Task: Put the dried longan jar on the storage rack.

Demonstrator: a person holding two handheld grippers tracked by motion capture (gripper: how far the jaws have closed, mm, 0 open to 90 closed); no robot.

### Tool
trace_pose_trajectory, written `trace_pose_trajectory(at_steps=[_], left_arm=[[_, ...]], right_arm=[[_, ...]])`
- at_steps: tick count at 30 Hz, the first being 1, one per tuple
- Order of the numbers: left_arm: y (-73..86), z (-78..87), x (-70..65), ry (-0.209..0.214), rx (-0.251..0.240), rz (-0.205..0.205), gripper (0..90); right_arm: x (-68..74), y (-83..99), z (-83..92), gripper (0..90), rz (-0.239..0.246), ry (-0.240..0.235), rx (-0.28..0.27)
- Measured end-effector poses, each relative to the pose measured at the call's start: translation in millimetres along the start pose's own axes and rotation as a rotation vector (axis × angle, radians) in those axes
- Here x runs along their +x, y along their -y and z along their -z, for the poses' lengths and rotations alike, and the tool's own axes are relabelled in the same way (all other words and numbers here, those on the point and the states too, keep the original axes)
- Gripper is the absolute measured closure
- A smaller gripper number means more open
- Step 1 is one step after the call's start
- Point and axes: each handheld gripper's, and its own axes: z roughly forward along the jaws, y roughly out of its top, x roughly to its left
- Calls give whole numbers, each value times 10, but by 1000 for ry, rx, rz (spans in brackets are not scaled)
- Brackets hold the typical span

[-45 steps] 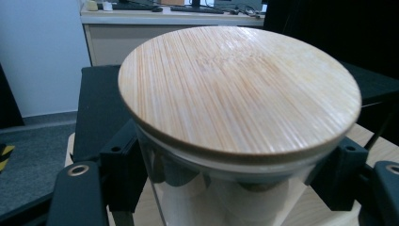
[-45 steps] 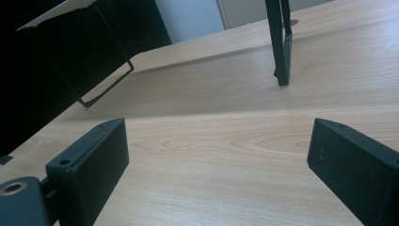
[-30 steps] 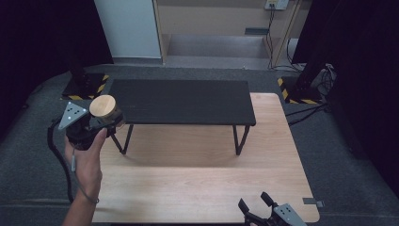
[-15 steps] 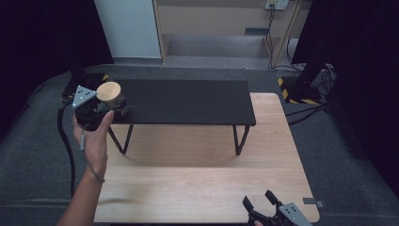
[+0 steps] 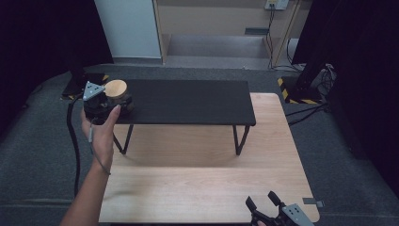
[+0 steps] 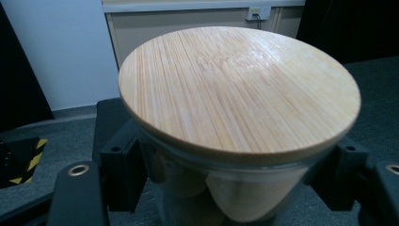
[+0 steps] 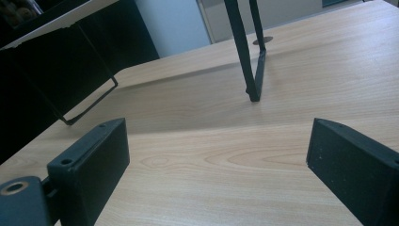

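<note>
The left gripper has its jaws clamped on a wooden-lidded jar between them, at the black shelf's left end. The right gripper hangs wide open, empty, over the surface.

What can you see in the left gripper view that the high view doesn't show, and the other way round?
Left gripper view alone: the jar's clear glass wall under the lid, squeezed between the black jaws, and the lid's fine wood grain.

High view alone: the whole black bench, the wooden table, the person's hand, and the right gripper, open, at the bottom edge.

Both: the jar's round wooden lid and the left gripper holding the jar.
</note>
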Motion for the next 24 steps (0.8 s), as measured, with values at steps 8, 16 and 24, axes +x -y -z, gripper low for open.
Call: trace_pose_trajectory(at_steps=[8,16,24], left_arm=[[4,-62,-6,0,11,0,243],[42,-87,-13,-4,-1,-15,198],[158,-26,-83,-41,-53,-24,19]], right_arm=[[-12,6,-1,66,-3,4,1],[-15,7,-21,65,-5,2,7],[-6,2,-45,64,-2,-5,9]])
